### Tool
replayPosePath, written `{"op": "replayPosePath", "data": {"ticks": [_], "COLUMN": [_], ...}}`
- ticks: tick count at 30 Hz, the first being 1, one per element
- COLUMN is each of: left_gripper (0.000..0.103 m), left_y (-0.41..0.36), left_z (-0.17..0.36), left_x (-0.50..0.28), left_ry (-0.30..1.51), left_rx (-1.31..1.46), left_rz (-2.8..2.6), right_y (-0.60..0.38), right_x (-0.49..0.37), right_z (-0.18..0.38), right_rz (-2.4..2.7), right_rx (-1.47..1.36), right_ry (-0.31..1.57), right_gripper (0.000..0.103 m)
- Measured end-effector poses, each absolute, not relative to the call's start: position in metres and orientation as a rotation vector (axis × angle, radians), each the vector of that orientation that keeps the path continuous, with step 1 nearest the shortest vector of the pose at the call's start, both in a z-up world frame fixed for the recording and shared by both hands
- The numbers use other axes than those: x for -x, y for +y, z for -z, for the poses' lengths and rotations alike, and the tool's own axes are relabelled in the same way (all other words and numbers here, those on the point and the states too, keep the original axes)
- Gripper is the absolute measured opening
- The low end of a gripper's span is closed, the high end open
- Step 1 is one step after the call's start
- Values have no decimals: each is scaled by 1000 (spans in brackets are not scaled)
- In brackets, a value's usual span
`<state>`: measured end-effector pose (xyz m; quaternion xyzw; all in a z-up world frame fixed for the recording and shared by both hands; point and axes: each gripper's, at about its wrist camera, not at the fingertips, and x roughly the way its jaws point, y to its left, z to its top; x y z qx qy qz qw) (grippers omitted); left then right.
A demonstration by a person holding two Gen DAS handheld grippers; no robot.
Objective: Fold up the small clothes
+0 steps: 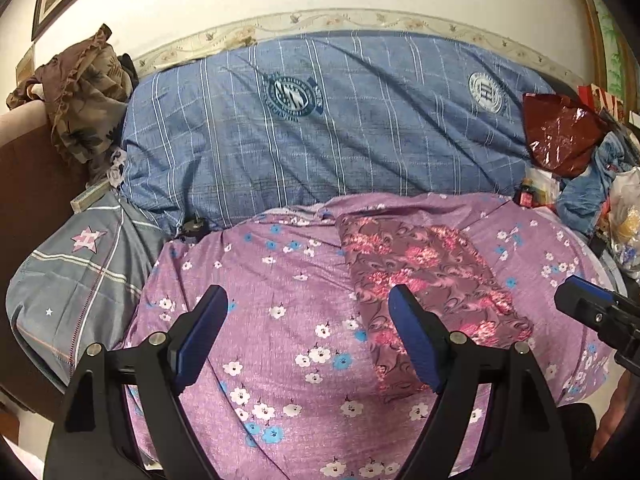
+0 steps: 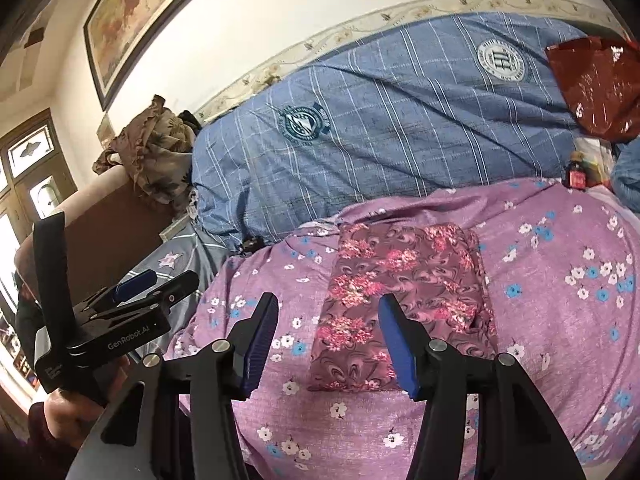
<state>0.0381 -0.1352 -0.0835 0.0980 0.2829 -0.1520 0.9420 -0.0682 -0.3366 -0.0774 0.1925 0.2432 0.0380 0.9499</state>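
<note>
A maroon cloth with pink flowers (image 1: 432, 284) lies folded into a flat rectangle on the purple flowered bedspread (image 1: 280, 320); it also shows in the right wrist view (image 2: 404, 300). My left gripper (image 1: 308, 300) is open and empty, held above the bedspread just left of the cloth. My right gripper (image 2: 328, 308) is open and empty, above the cloth's near end. The right gripper shows at the left wrist view's right edge (image 1: 588, 304). The left gripper shows at the left in the right wrist view (image 2: 156, 284).
A blue striped quilt (image 1: 320, 128) lies along the wall behind. A grey star pillow (image 1: 80, 280) is at the left. A brown crumpled cloth (image 1: 84, 96) sits on the headboard. A red plastic bag (image 1: 560, 132) and clutter lie at the right.
</note>
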Motion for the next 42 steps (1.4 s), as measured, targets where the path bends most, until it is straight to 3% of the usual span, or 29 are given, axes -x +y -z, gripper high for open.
{"op": "replayPosePath", "data": {"ticks": [15,17,19,21,28,33,42], "left_gripper": [83,83,83,83,83,83,83], "left_y": [-159,-164,-169,-174,-199,-211,-207], "left_z": [141,146,152,156,191,225,222], "left_x": [-96,-104,-112,-117,-136,-143,-141], "left_ry": [680,687,691,692,740,813,801], "left_rx": [-231,-230,-225,-220,-244,-312,-303], "left_rz": [313,319,326,333,364,380,415], "right_y": [-382,-383,-386,-392,-416,-416,-410], "right_x": [19,9,1,-8,-25,-28,-29], "right_z": [129,135,144,160,210,215,208], "right_rz": [15,-3,-2,27,160,165,178], "right_rx": [-469,-468,-482,-505,-571,-543,-504], "right_ry": [585,597,624,672,837,827,796], "right_gripper": [55,48,32,29,26,29,33]}}
